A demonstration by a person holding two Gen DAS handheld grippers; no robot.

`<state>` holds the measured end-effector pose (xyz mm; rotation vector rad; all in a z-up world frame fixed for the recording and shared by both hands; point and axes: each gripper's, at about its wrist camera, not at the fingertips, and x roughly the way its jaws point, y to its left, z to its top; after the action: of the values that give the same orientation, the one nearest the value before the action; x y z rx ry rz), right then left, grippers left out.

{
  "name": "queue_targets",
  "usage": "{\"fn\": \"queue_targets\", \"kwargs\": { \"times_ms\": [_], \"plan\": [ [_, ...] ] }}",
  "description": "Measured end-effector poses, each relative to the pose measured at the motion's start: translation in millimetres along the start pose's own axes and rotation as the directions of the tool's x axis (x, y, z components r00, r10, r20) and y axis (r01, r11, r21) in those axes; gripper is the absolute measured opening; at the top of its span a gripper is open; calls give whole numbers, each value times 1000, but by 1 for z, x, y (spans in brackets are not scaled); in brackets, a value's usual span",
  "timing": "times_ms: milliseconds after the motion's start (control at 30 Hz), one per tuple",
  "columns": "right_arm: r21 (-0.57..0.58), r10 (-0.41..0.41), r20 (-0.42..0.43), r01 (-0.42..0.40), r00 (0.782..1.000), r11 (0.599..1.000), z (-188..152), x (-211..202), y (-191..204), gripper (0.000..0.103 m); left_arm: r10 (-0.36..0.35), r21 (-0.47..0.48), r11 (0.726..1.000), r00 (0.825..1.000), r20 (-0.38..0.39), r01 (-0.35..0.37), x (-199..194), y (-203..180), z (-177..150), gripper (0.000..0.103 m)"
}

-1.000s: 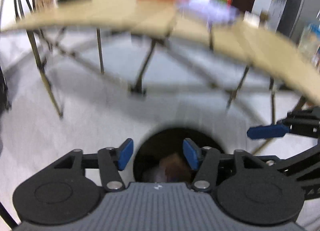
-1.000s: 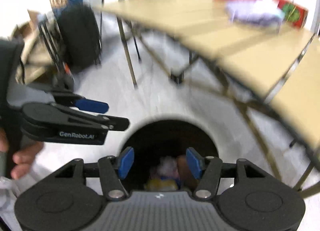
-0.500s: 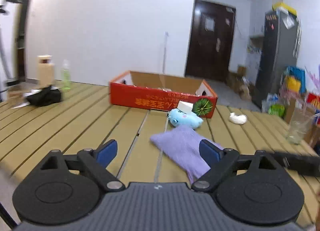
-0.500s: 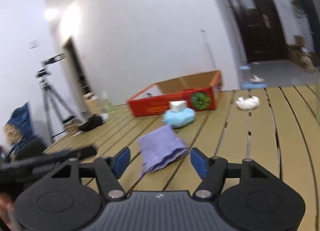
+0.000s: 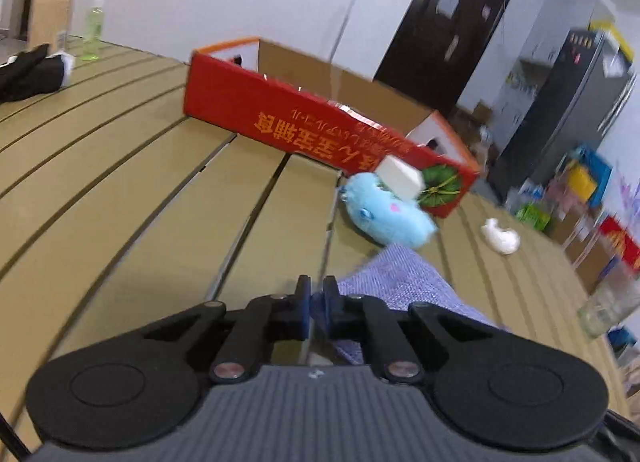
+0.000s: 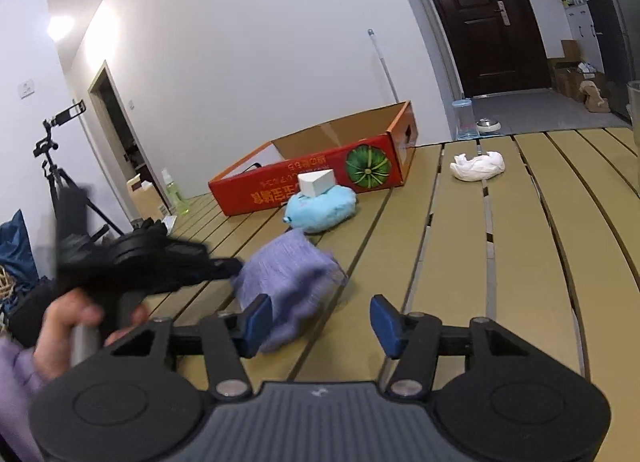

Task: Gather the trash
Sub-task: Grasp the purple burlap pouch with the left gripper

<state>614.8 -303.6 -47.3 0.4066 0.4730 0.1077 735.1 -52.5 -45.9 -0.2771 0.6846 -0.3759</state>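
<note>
**Commentator 1:** Two grippers over the slatted wooden table (image 6: 460, 262), and the left gripper (image 5: 316, 304) has its jaws snapped together right at the near edge of the purple cloth (image 5: 404, 282). Whether a fold of that cloth is actually pinched between the blue pads, I can't tell from the left wrist view.

**Commentator 2:** From the right wrist view the left gripper (image 6: 224, 264) is blurred, its tip touching the cloth's (image 6: 288, 274) left side, with the person's hand (image 6: 76, 326) wrapped around the handle. The right gripper (image 6: 320, 322) has its jaws apart and closing, nothing between them but bare table; the cloth sits just ahead of the left pad.

**Commentator 1:** And the trash itself?

**Commentator 2:** A crumpled white tissue (image 6: 478, 165) lies on the slats well off to the right, apart from everything else. Beyond the cloth there's a light blue plush toy (image 6: 320, 207) with a small white box (image 6: 316, 183) resting on top, and just behind that a red cardboard box (image 6: 320, 177), open-topped, with a watermelon printed on its side.

**Commentator 1:** Far left end of the table: a black bundle (image 5: 28, 71), a green spray bottle (image 5: 94, 27) and a brown carton (image 5: 50, 13). A clear glass (image 5: 608, 302) stands at the right edge.
</note>
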Motion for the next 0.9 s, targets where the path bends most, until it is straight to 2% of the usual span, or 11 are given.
{"fn": "queue_targets", "kwargs": {
  "times_ms": [100,233,367,467,567,633,733,767,833,867,900],
  "plan": [
    [29,34,-22,-34,999,999,-3,1,-3,53,37,-30,999,998,51,-36,-41,-5,-37,5],
    [-11,43,-12,-43,999,999,-9,1,6,53,15,-23,1000,998,56,-14,-73,-17,-70,3],
    [63,21,56,-24,998,998,0,2,-4,54,55,21,998,992,110,-57,-84,-28,-67,1],
    [86,23,47,-27,999,996,5,10,-8,55,86,29,995,989,122,-91,-93,-22,-63,1],
    [-7,-14,2,14,1000,1000,3,24,2,55,68,95,992,980,187,-87,-106,-23,-70,4],
    [-56,-38,-20,37,999,998,2,34,6,53,29,107,993,988,154,-46,-100,-28,-69,13],
    [-34,-37,-71,35,997,999,-1,44,6,29,24,120,992,995,97,-36,-76,-38,-65,47],
    [-45,-38,-75,35,996,998,-1,45,8,22,25,102,994,997,77,-33,-70,-39,-64,46],
    [-81,-51,-76,45,996,996,-4,44,12,19,-8,81,997,999,43,4,-57,-42,-59,42],
    [-93,-55,-79,47,995,995,-4,43,13,15,-13,88,996,1000,17,11,-50,-43,-56,25],
    [-95,-62,-81,54,995,994,-4,42,13,3,0,83,997,1000,1,0,-45,-43,-55,15]
  ]
}}
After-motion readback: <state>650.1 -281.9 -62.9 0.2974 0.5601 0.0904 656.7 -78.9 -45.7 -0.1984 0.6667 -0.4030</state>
